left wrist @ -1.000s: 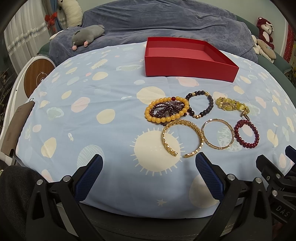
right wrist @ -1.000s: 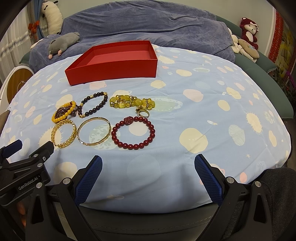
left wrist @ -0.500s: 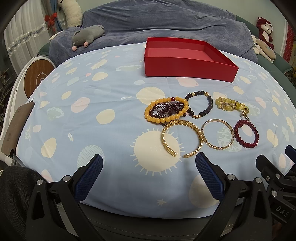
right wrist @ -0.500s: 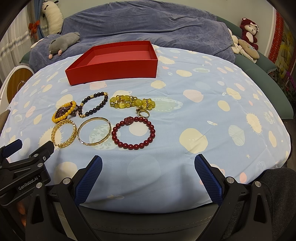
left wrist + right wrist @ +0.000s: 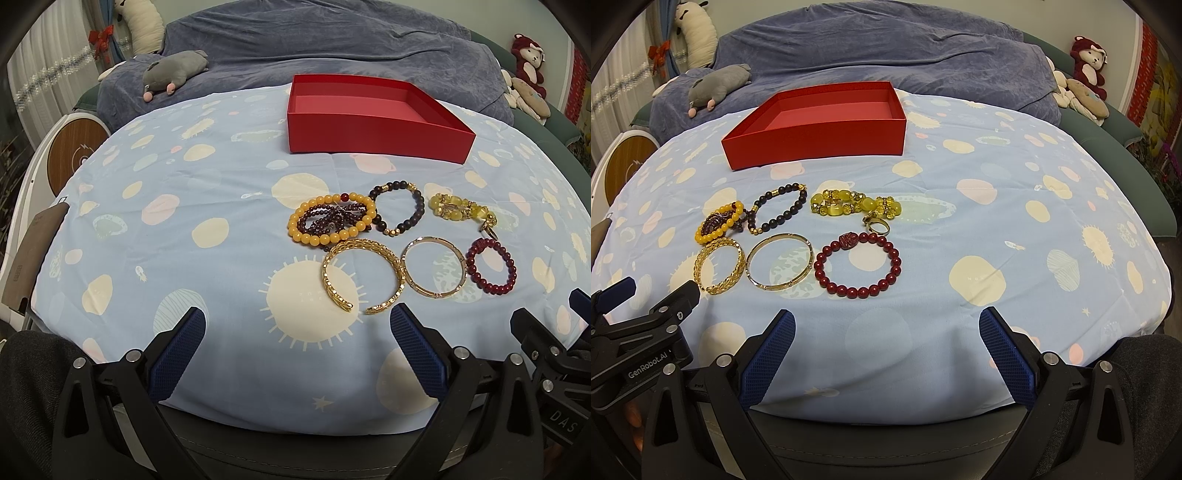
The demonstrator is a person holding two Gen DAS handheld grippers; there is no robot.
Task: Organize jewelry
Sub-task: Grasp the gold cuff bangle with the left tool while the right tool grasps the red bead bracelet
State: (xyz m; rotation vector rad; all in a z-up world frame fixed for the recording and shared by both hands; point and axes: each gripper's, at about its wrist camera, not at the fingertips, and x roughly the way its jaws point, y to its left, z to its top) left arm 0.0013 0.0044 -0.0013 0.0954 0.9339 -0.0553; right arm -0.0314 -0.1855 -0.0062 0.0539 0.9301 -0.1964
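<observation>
both grippers wide, bracelets waiting on the cloth

nearest, the left gripper [image 5: 295, 347] and right gripper [image 5: 886, 347] hang at the table's front edge, jaws spread wide, holding nothing. just past them on the spotted cloth [image 5: 184, 206] lie a gold cuff [image 5: 364, 275], a thin gold bangle [image 5: 433, 266] touching it, and a dark red bead bracelet [image 5: 857, 265] to the right. behind those sit an orange bead bracelet [image 5: 332, 223] ringing a heap of maroon beads [image 5: 328, 218], a black bead bracelet [image 5: 400, 214], and a yellow crystal bracelet [image 5: 855, 204] with a ring [image 5: 879, 226] beside it. farther back stands an open red box [image 5: 373, 136], apart from the jewelry. beyond, a grey plush [image 5: 173, 72] rests on a blue blanket [image 5: 886, 51].
</observation>
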